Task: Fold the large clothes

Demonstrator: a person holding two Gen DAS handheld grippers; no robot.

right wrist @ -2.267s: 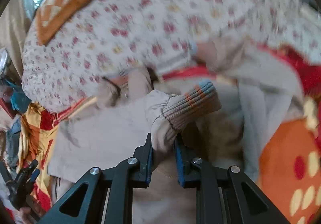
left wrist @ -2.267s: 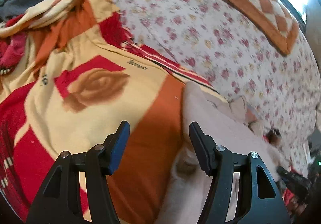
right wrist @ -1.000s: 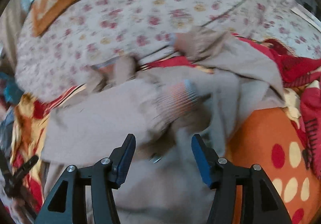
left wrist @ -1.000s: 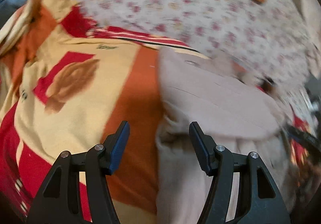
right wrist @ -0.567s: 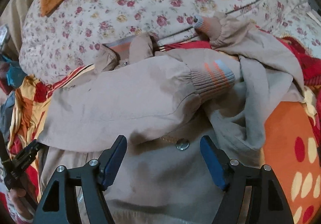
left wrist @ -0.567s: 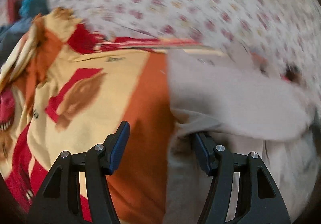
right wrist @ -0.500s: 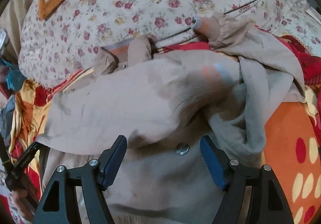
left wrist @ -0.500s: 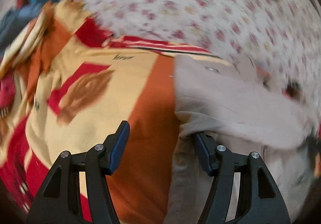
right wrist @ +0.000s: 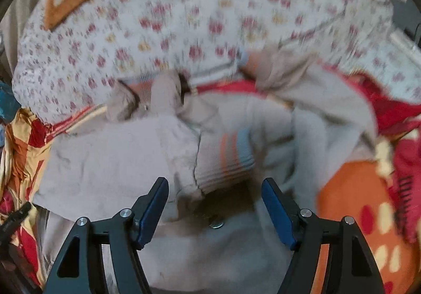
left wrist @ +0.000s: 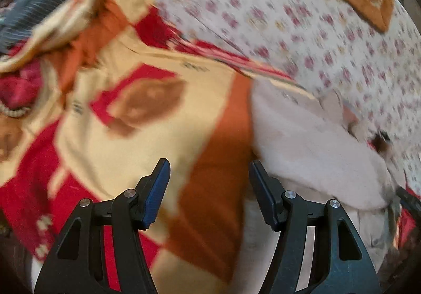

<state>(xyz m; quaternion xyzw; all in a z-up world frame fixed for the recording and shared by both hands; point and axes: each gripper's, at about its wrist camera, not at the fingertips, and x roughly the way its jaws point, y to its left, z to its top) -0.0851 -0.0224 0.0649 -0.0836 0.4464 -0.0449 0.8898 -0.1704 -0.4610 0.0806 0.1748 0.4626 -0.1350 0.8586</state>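
**Sleeve released across the jacket front**

Since the earlier frame, my right gripper has let go of the sleeve; its jaws have just been opening, with nothing between them. On the orange-and-red blanket lies the beige jacket, its striped cuff folded across the chest above a snap button. My left gripper hangs apart over the jacket's edge, empty. I'd next grip the hem squarely, both sides level.
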